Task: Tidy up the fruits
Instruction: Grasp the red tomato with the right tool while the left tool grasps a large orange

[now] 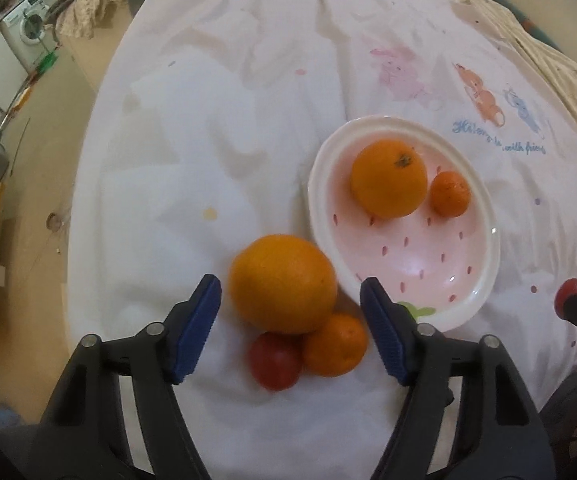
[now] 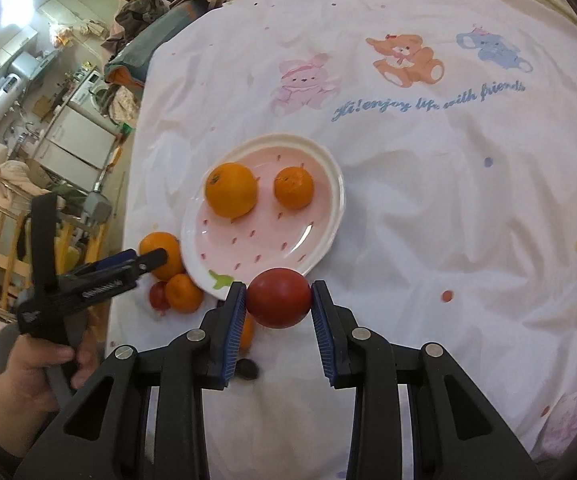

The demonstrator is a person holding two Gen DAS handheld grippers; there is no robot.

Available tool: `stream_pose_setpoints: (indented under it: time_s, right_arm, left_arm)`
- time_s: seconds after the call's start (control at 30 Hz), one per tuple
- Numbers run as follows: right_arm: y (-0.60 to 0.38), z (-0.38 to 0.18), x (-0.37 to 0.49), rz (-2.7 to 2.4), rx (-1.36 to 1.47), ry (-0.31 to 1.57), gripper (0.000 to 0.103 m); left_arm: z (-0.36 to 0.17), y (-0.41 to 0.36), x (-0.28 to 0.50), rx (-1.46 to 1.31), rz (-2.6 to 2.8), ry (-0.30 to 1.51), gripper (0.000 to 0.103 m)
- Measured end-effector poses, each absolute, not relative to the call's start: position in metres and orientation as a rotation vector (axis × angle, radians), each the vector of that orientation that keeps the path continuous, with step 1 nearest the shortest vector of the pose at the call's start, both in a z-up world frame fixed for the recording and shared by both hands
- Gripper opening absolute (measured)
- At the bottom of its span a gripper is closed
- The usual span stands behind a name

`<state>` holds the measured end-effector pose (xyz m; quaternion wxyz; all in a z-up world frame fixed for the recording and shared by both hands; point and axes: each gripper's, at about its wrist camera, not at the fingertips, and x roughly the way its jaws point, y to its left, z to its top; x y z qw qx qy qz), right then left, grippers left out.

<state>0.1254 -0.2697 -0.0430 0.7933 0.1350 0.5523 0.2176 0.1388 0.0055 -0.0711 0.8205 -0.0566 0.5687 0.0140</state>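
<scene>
A pink strawberry-print plate lies on the white cloth and holds a large orange and a small mandarin. My left gripper is open above a big orange, a small orange and a small red tomato, all left of the plate. My right gripper is shut on a red tomato at the plate's near edge; its tip shows in the left wrist view.
The white cloth with cartoon bears covers a table whose left edge drops to the floor. An orange fruit and a dark small object lie under my right gripper. A washing machine and clutter stand far left.
</scene>
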Motion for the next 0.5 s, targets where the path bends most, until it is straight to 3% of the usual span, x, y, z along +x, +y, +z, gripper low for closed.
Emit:
stream_pose_setpoints:
  time_s: [0.1, 0.13, 0.17, 0.5]
  right_arm:
    - [-0.271, -0.045, 0.128, 0.465, 0.295, 1.196, 0.035]
    - [-0.272, -0.046, 0.128, 0.465, 0.296, 1.196, 0.035]
    - [-0.272, -0.046, 0.128, 0.465, 0.296, 1.197, 0.035]
    - [-0.273, -0.048, 0.127, 0.439, 0.288, 1.200, 0.035]
  left_arm:
    - [-0.080, 0.006, 0.140, -0.117, 0.041, 1.238, 0.067]
    - [-0.082, 0.006, 0.140, -0.120, 0.043, 1.245, 0.065]
    - [-0.084, 0.007, 0.141, -0.123, 0.043, 1.251, 0.056]
    - [-0.074, 0.017, 0.134, -0.146, 0.087, 1.221, 0.050]
